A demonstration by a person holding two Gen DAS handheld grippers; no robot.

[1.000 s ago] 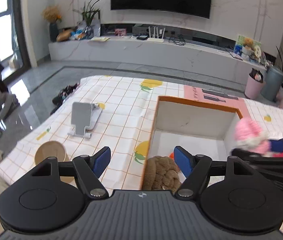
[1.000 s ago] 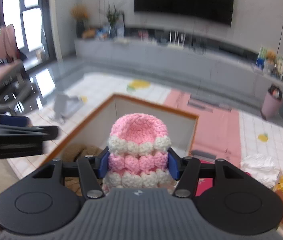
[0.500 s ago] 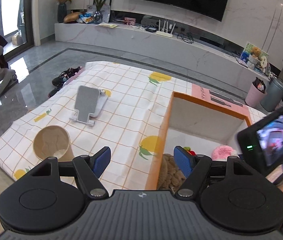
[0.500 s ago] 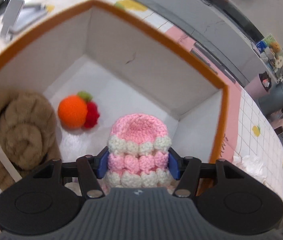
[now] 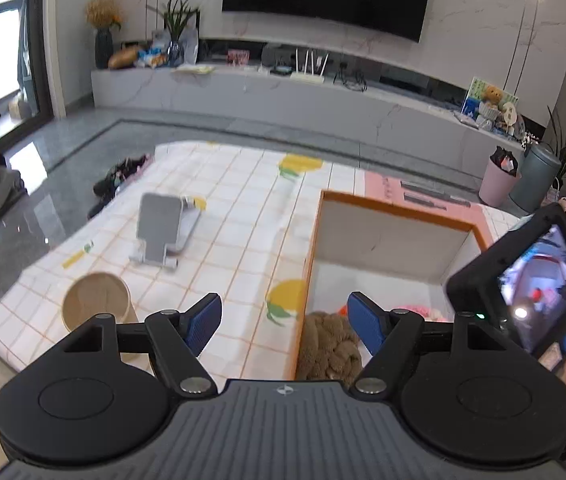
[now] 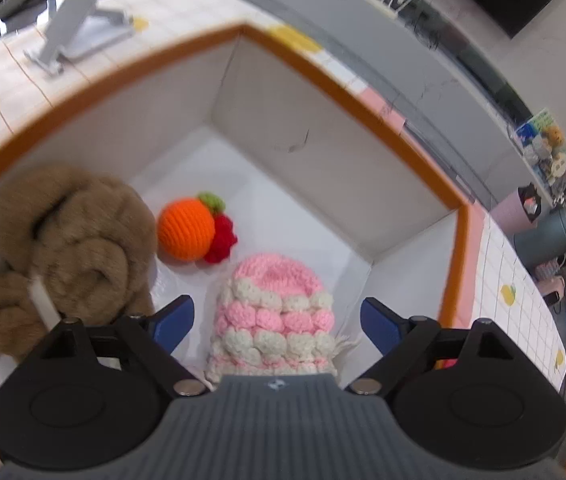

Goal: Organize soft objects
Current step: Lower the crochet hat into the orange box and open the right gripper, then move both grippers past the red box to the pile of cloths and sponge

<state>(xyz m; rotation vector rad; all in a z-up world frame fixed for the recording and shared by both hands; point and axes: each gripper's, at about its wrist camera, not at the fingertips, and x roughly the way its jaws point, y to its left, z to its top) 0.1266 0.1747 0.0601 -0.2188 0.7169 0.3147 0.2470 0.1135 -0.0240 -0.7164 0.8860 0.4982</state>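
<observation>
Now the pink hat (image 6: 273,312) lies untouched between the right tongs (image 6: 277,322), just opened apart.

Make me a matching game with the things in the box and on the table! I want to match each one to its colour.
Things:
1. knitted hat
2. round crochet fruit
3. fluffy bundle
4. phone stand

Colours:
A. brown
B. grey
C. pink and white
D. orange

Pairs: 1-C, 2-D, 3-A, 4-B
</observation>
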